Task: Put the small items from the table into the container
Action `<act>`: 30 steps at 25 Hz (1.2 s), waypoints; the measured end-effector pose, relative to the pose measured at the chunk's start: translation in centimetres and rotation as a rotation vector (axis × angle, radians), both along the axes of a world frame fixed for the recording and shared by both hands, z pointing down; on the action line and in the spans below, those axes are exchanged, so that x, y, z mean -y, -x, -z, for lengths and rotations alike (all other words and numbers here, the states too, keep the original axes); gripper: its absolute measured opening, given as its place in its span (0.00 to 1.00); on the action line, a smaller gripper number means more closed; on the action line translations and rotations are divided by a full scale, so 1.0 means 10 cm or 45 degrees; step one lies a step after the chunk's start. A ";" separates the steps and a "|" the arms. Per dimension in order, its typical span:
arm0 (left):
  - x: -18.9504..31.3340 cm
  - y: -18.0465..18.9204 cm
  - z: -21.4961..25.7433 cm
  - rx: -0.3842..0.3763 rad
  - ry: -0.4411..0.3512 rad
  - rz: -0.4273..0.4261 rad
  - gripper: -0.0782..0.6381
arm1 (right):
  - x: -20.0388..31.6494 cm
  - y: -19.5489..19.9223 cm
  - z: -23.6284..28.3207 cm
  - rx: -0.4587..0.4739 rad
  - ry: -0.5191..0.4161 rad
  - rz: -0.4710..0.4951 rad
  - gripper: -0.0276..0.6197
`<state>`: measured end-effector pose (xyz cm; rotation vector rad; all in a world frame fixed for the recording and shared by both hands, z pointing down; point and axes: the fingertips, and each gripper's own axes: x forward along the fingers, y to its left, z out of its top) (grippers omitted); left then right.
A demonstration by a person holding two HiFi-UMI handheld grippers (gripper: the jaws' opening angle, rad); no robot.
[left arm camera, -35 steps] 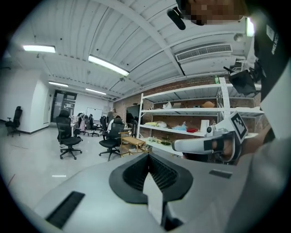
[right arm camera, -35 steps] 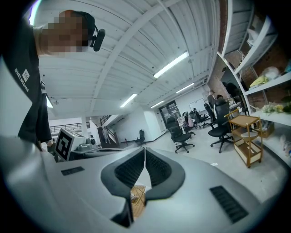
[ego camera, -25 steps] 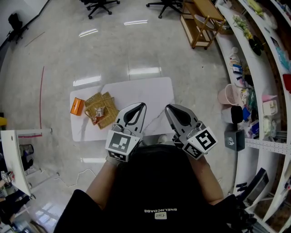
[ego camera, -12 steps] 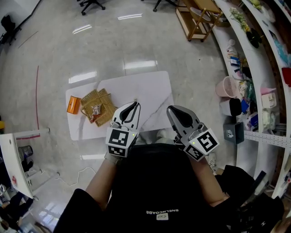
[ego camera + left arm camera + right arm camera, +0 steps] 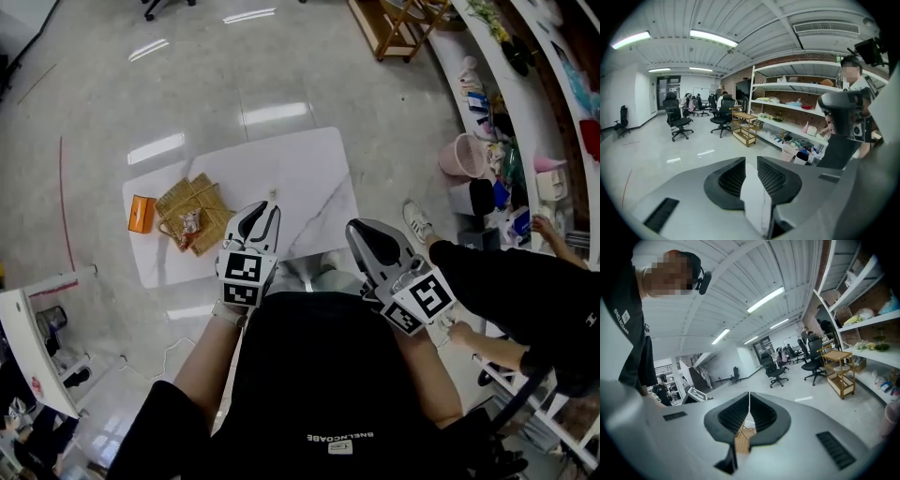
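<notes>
A white marble table (image 5: 300, 178) carries a woven straw basket (image 5: 195, 208) with a small wrapped item (image 5: 190, 223) inside it. An orange packet (image 5: 141, 214) lies on the table just left of the basket. My left gripper (image 5: 269, 203) hovers over the table's near edge, right of the basket. Its jaws are opening, and only the white tabletop shows through the gap in the left gripper view (image 5: 751, 160). My right gripper (image 5: 353, 227) sits near the table's right front corner. In the right gripper view (image 5: 749, 394) its fingertips meet with nothing held.
A second person in black sits at the right, one white shoe (image 5: 416, 223) close to the table's right side. A pink bucket (image 5: 461, 155) and cluttered shelves (image 5: 525, 56) line the right wall. A wooden cart (image 5: 398, 19) stands beyond the table.
My left gripper has sunk toward the table's near edge and its jaws have parted. The right gripper has barely shifted. A seated person's legs have come into view at the right.
</notes>
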<state>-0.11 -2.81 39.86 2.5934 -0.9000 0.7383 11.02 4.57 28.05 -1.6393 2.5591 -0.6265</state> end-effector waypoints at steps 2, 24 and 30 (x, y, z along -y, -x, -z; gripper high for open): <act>0.05 0.03 -0.15 0.036 0.015 -0.002 0.20 | 0.00 0.01 -0.04 0.002 0.017 -0.016 0.06; 0.46 0.13 -1.94 0.349 0.212 -0.123 0.38 | -0.01 0.04 -0.59 -0.009 0.210 -0.120 0.06; 0.49 0.11 -2.48 0.428 0.252 -0.145 0.40 | -0.10 0.02 -0.75 0.003 0.256 -0.139 0.06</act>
